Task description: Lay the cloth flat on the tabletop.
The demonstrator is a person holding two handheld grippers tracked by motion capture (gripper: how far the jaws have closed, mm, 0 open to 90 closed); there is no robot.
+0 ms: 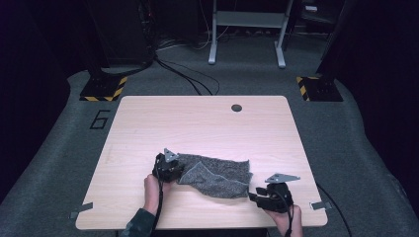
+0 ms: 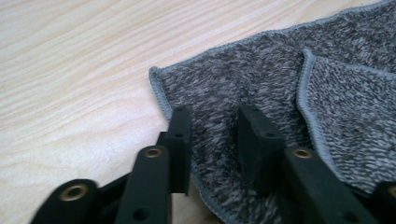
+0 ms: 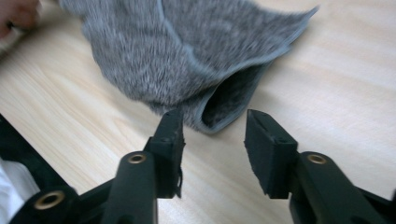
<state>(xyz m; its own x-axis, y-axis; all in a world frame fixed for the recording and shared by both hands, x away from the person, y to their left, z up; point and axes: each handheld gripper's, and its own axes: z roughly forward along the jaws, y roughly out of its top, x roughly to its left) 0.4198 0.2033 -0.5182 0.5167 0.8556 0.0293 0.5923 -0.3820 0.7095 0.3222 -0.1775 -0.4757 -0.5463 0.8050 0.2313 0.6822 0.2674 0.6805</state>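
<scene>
Grey towel (image 1: 217, 175): one item, fleecy, hemmed edge, lying partly folded on the near half of the wooden surface (image 1: 197, 123), between my two claws. Long axis runs across the surface from my left to my right; a flap is doubled over the top layer, its hem showing as a pale line in the left gripper view (image 2: 306, 88).

Left claw (image 1: 170, 168): at the towel's left end, resting over the cloth. In the left gripper view (image 2: 212, 128) the jaws stand partly apart with pile between them, and a towel corner (image 2: 154, 72) lies just ahead and to the left. I judge the pads are not pressing on the cloth, so nothing is held.

Right claw (image 1: 257, 196): just off the towel's near right corner, on bare wood. In the right gripper view (image 3: 212, 135) the jaws are partly apart and empty, and the doubled edge of the towel (image 3: 224, 105) forms an open loop directly ahead of them, near but apart.

Governing relation: the towel lies straight in front of the right claw, fold mouth facing it, so a short advance along the jaw line should, by my estimate, take that edge. The left claw is nearer to cloth, being already over it.
</scene>
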